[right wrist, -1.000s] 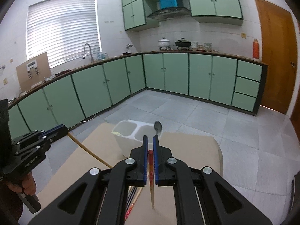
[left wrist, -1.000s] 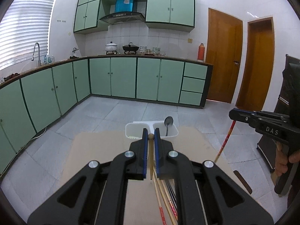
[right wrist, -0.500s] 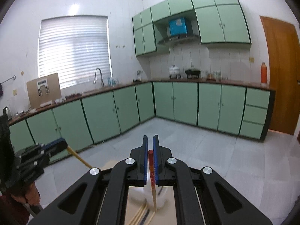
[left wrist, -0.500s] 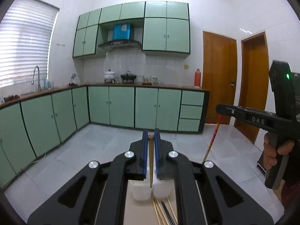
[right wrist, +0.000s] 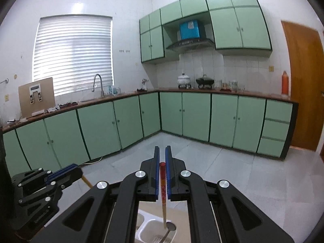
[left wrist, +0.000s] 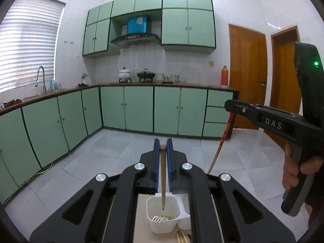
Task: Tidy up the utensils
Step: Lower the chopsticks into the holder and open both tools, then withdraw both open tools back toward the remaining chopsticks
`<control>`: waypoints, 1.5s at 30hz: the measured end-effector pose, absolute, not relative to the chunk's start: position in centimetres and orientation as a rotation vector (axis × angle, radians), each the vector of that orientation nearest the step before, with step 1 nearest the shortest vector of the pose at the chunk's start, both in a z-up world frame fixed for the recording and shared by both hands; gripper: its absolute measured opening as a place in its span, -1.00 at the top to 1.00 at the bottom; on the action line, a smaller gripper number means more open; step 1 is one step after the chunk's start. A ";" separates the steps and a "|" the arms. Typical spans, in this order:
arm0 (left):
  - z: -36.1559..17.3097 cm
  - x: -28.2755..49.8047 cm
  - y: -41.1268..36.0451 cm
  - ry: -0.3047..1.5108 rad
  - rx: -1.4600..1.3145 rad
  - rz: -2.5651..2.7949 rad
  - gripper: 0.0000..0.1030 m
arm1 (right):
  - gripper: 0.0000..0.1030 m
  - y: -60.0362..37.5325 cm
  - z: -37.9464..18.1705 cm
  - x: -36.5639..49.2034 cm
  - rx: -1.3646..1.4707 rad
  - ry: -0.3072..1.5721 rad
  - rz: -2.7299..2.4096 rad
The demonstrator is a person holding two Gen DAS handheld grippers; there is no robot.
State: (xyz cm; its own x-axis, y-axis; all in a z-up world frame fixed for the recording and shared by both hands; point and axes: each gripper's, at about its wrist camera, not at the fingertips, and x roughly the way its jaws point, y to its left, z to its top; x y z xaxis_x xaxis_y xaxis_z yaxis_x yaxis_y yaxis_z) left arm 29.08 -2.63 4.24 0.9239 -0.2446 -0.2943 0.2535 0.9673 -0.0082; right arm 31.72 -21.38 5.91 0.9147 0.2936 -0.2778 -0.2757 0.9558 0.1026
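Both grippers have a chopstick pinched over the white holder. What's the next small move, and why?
Probably lower the left gripper straight down. Its plain wooden chopstick hangs tip-down over the left compartment of the white plastic utensil holder, tip near the rim. The right gripper holds a red-topped chopstick above the compartment with the metal spoon; it can follow.

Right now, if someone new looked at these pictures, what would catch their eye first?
Each tool pinches one chopstick upright over a white utensil holder: the left tool holds a plain wooden chopstick, the right tool a red-topped chopstick above a spoon. Behind them, mint-green cabinets line the kitchen.
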 end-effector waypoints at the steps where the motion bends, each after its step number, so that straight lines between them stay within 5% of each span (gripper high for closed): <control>1: 3.7 29.5 -2.6 0.309 0.035 -0.256 0.89 | 0.90 -21.4 5.1 32.1 0.069 0.314 0.295; 10: -1.5 32.2 -1.9 0.458 0.039 -0.245 0.82 | 0.86 -21.5 -0.3 32.7 0.095 0.469 0.311; 11: -1.9 32.2 -1.7 0.471 0.035 -0.246 0.66 | 0.80 -21.5 -0.6 32.5 0.091 0.481 0.306; 13: -2.1 31.5 -1.1 0.476 0.023 -0.242 0.26 | 0.12 -21.7 -1.2 31.8 0.084 0.490 0.286; 15: -2.1 30.5 -0.4 0.462 0.013 -0.238 -0.02 | -0.09 -22.2 -1.5 30.5 0.093 0.475 0.252; 25: -5.3 22.3 2.3 0.498 -0.024 -0.191 -0.26 | -0.49 -22.8 -5.1 20.5 0.058 0.424 0.121; 35: -13.4 13.7 3.0 0.627 0.038 -0.146 -0.26 | -0.54 -19.9 -14.9 10.6 0.028 0.522 0.016; 45: -17.8 10.7 2.5 0.719 0.054 -0.169 -0.09 | -0.19 -18.1 -19.6 7.3 0.042 0.694 0.097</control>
State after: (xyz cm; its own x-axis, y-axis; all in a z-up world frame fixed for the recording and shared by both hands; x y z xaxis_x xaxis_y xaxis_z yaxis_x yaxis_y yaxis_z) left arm 10.74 2.51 -17.80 0.7394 -0.1355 -0.6596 0.1726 0.9850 -0.0088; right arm 7.29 -18.07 -19.60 0.7643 0.1029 -0.6366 -0.0748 0.9947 0.0710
